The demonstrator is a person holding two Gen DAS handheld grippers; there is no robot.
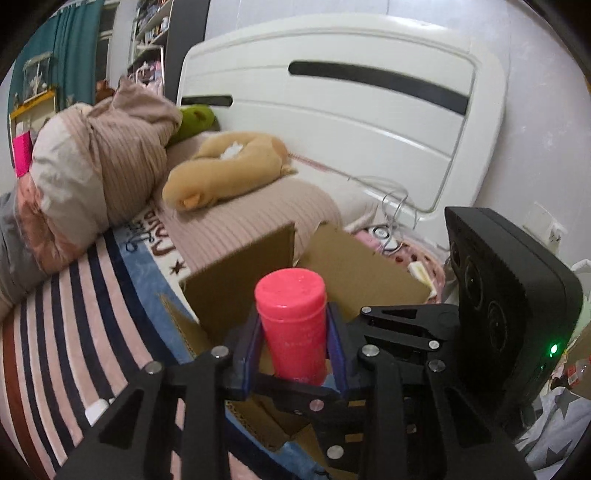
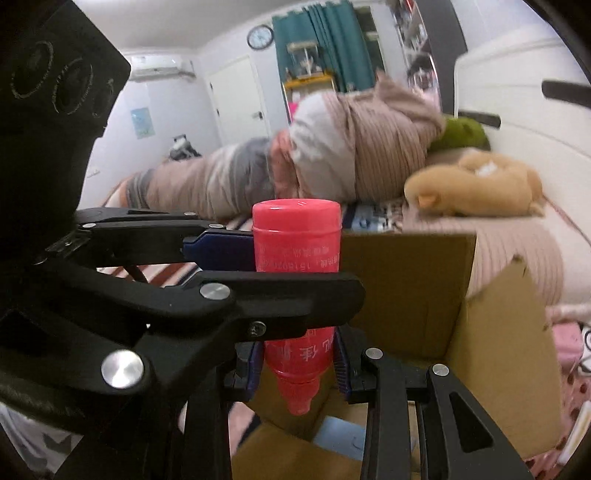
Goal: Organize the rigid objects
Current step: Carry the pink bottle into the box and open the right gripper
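One pink bottle, one cardboard box, two plush toys: tan, green

We see a pink bottle held upside down, cap end pointing down, above an open cardboard box on the bed. Our right gripper clamps its lower body between blue-padded jaws. The left gripper reaches in from the left, its jaws closed on the bottle's upper part. Behind the box lie a tan plush toy, a green plush and a bundled striped quilt. A wall clock hangs beside teal curtains.
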